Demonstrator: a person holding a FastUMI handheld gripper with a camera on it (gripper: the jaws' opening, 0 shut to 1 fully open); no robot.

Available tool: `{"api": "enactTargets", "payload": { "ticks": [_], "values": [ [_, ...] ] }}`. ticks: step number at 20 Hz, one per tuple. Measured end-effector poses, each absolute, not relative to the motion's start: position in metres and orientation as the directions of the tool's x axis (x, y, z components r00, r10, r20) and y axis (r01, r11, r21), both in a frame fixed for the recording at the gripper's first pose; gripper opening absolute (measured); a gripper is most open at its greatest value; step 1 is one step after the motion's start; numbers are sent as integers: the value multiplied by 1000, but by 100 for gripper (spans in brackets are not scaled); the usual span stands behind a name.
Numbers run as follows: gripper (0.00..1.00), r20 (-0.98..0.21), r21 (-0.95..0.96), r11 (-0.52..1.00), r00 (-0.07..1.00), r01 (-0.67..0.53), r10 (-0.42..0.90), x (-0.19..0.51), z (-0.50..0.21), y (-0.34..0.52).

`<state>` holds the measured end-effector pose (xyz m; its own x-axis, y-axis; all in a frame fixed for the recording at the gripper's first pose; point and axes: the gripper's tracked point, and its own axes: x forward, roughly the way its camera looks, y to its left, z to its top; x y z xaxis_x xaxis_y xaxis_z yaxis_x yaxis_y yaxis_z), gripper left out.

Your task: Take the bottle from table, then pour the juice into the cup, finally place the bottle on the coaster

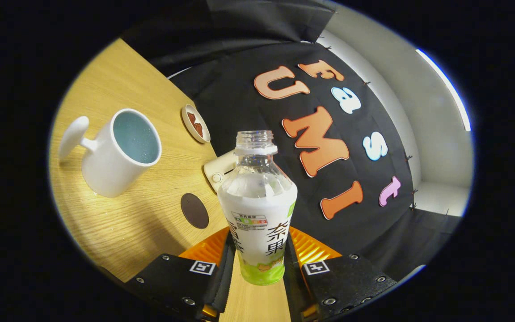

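A clear uncapped bottle (258, 210) with a white and green label stands between my fingers, and my gripper (257, 261) is shut on its lower body. The whole view is rolled, so the bottle is held tilted above the wooden table (119, 223). A white cup (119, 152) with a handle sits beyond and to the left of the fingers, its pale blue inside open toward me. A dark round coaster (194, 210) lies flat on the table just left of the bottle, between it and the cup.
A small white dish (195, 123) with reddish bits sits farther back near the table's far edge. A cream-coloured device (220, 170) lies behind the bottle at that edge. The black booth wall rises behind the table.
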<state>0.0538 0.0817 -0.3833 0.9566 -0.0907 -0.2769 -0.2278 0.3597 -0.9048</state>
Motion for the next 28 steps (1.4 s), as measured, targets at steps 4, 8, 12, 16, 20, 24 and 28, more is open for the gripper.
{"api": "enactTargets", "payload": {
  "ticks": [4,8,12,16,20,24,28],
  "values": [
    [57,-263,-948,200,963,-246,-63,62,-382,94],
    [57,-251,-966,69,967,-247,-47,65,-388,99],
    [57,-246,-969,-24,969,-247,-24,64,-391,106],
    [57,-233,-966,-115,972,-230,9,60,-390,113],
    [56,-232,-961,-162,972,-226,22,59,-392,118],
    [56,-240,-956,-177,971,-233,18,62,-391,116],
    [56,-239,-952,-201,971,-230,19,66,-393,112]
  ]
}}
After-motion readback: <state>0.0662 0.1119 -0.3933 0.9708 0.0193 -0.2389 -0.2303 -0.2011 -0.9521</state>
